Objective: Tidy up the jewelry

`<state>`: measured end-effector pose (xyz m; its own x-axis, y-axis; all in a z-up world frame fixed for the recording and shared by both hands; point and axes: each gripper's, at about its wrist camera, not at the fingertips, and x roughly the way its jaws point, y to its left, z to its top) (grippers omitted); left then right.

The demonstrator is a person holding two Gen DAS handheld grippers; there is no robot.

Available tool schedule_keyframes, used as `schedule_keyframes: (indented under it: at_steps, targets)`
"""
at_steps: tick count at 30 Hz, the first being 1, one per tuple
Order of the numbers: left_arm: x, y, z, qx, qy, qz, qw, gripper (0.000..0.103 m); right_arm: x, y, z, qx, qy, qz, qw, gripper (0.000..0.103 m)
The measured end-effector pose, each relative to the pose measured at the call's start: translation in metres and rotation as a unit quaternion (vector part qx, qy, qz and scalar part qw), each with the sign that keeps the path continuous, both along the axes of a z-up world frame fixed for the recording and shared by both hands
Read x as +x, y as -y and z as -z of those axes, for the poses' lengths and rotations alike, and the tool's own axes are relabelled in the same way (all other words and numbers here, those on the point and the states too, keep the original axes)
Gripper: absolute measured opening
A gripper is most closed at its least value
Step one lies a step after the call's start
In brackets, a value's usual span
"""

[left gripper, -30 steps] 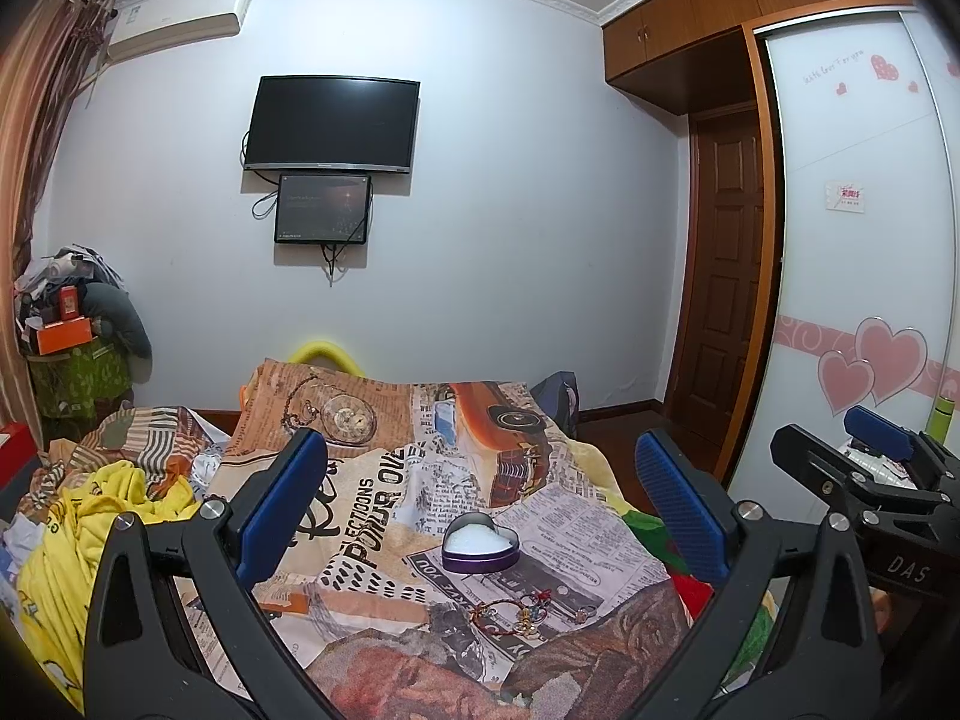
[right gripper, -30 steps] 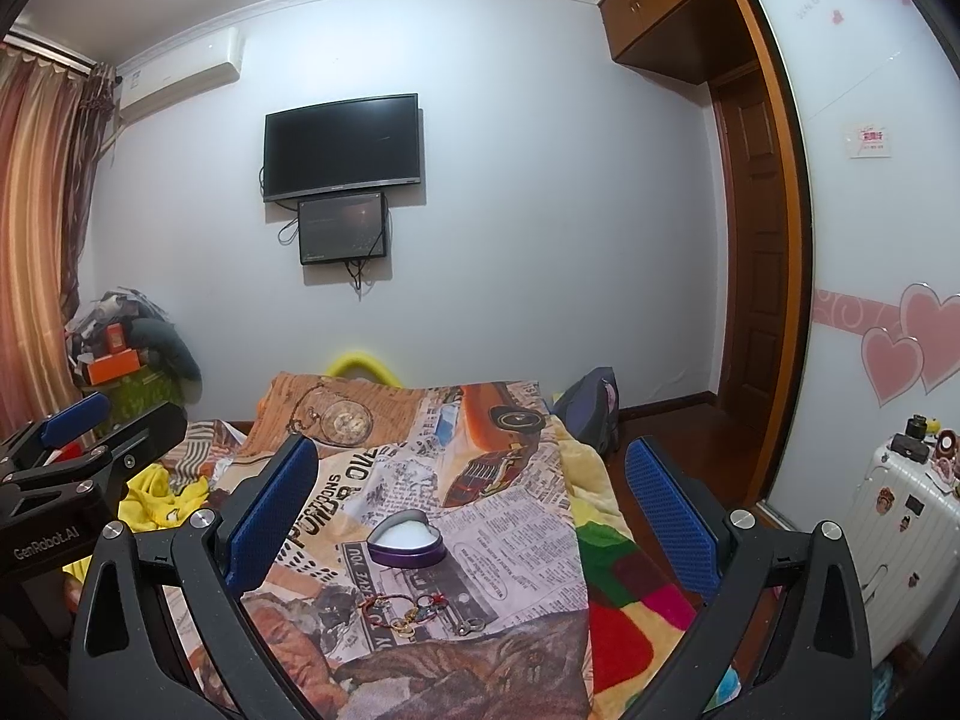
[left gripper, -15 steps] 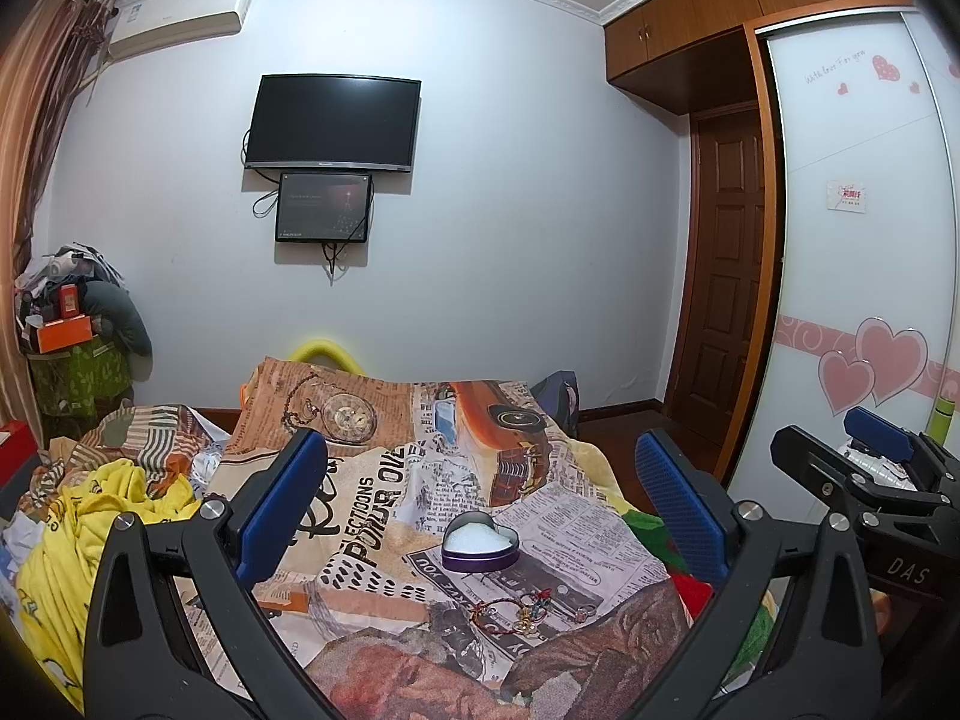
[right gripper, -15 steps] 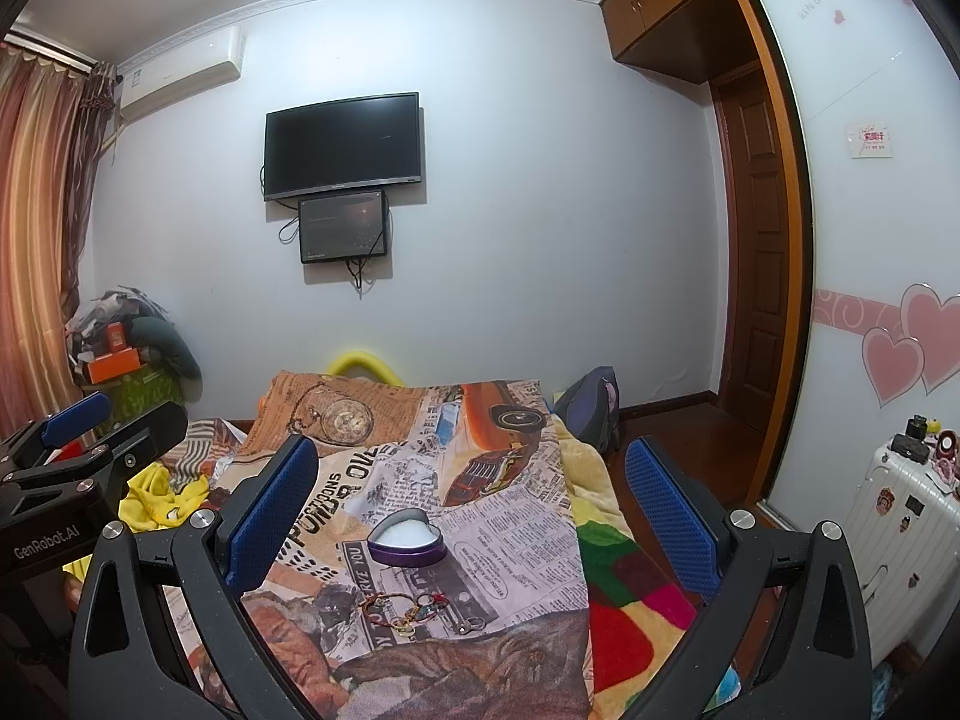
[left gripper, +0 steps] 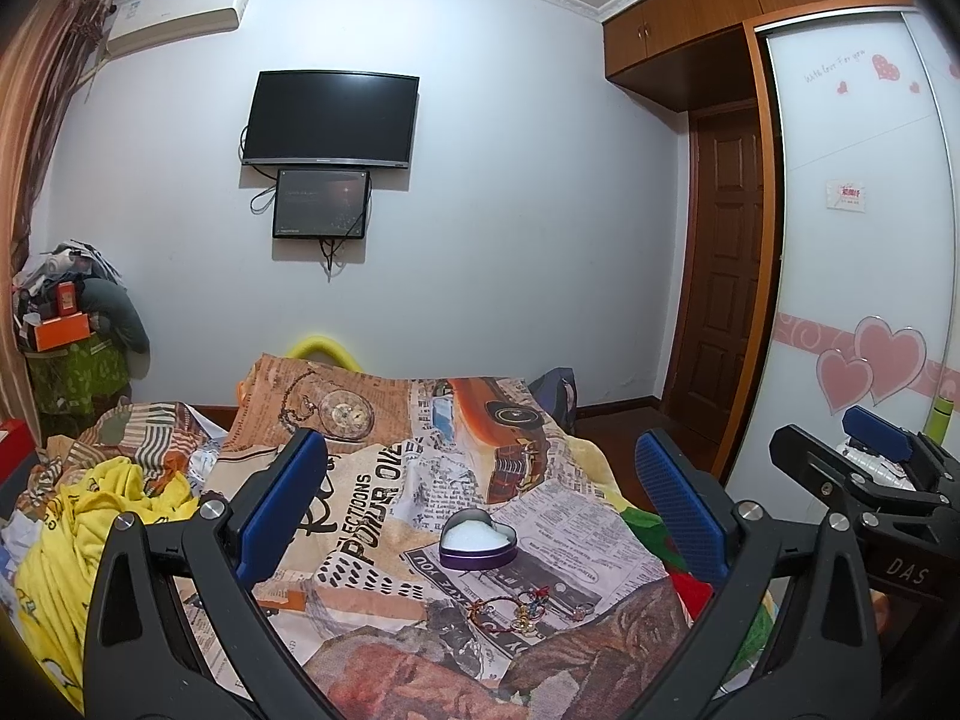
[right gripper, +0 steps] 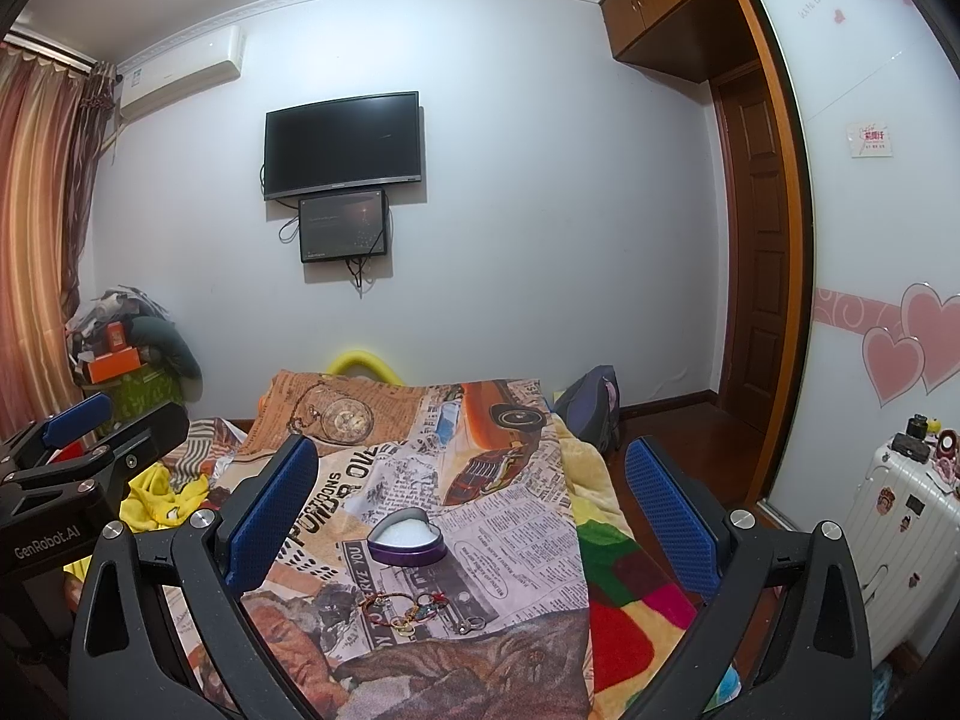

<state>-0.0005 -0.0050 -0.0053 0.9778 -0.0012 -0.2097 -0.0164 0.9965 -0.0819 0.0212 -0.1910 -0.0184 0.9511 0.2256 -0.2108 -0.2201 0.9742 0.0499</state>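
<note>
A purple heart-shaped box point(left gripper: 478, 545) with a white lining sits open on the newspaper-print cloth point(left gripper: 384, 480); it also shows in the right wrist view point(right gripper: 408, 540). A small heap of jewelry point(left gripper: 521, 605) with rings and red cord lies just in front of it, also in the right wrist view point(right gripper: 414, 609). My left gripper point(left gripper: 480, 510) is open and empty, held above and short of the box. My right gripper point(right gripper: 468, 510) is open and empty, likewise above it.
The cloth covers a bed with a colourful blanket point(right gripper: 624, 588) at its right edge. Yellow clothes point(left gripper: 78, 534) lie at the left. A white suitcase point(right gripper: 900, 534) stands at the right beside a wardrobe point(left gripper: 864, 240). A TV point(left gripper: 330, 120) hangs on the far wall.
</note>
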Motion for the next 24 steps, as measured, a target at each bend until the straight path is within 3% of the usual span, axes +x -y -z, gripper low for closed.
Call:
schedule_keyframes:
  at_steps: [15,24]
  targets:
    - [0.023,-0.001,0.012,0.000,-0.024,0.002,0.9997,0.103,0.015,0.001,0.008,-0.002,-0.023,0.001,1.000,0.102]
    - [0.061,-0.008,0.036,-0.002,-0.073,0.002,0.9973,0.103,0.050,0.010,0.033,-0.020,-0.070,0.025,0.997,0.102]
